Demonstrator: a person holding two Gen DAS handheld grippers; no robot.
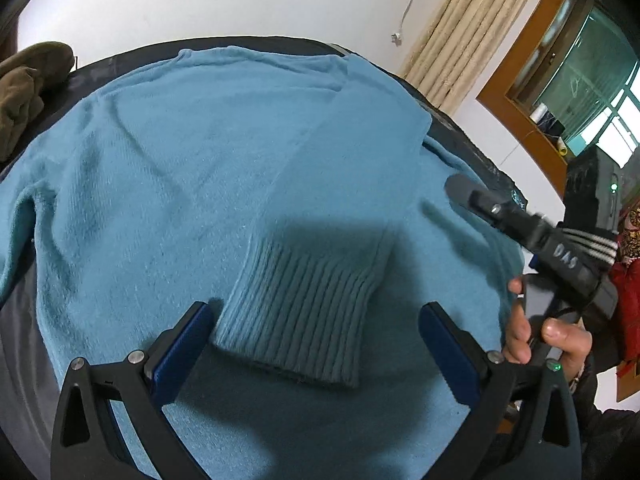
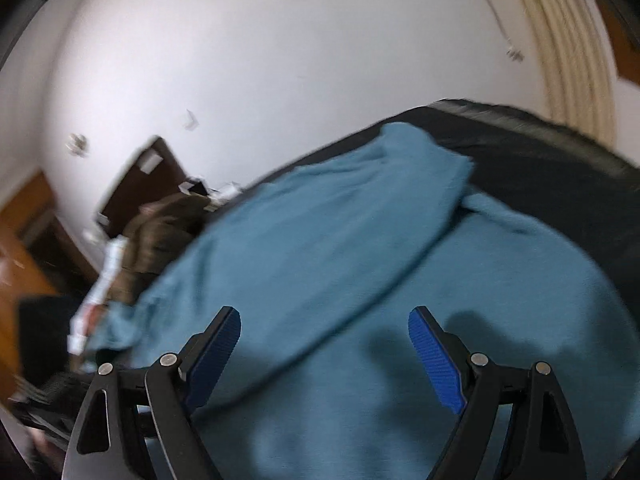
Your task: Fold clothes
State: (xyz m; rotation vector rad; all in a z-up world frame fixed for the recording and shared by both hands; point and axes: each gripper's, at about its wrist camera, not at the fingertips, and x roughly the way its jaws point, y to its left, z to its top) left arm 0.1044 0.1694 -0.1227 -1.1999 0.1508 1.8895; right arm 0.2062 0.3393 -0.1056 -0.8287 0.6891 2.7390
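Observation:
A teal knit sweater (image 1: 160, 184) lies spread on a dark table. One sleeve is folded across its body, and the ribbed cuff (image 1: 296, 316) rests between the jaws of my left gripper (image 1: 316, 316), which stands open just above it, pads apart from the cloth. In the right wrist view the sweater (image 2: 360, 264) fills the lower frame, blurred. My right gripper (image 2: 324, 328) hovers open over it with nothing between its fingers. The right gripper's body (image 1: 560, 248) shows at the right edge of the left wrist view, held by a hand (image 1: 540, 332).
An olive-brown garment (image 1: 28, 88) is heaped at the table's far left, also seen as a brown garment (image 2: 160, 232) in the right wrist view. The dark table edge (image 1: 472, 144) runs past the sweater's right side. A white wall, curtain (image 1: 452, 40) and window stand behind.

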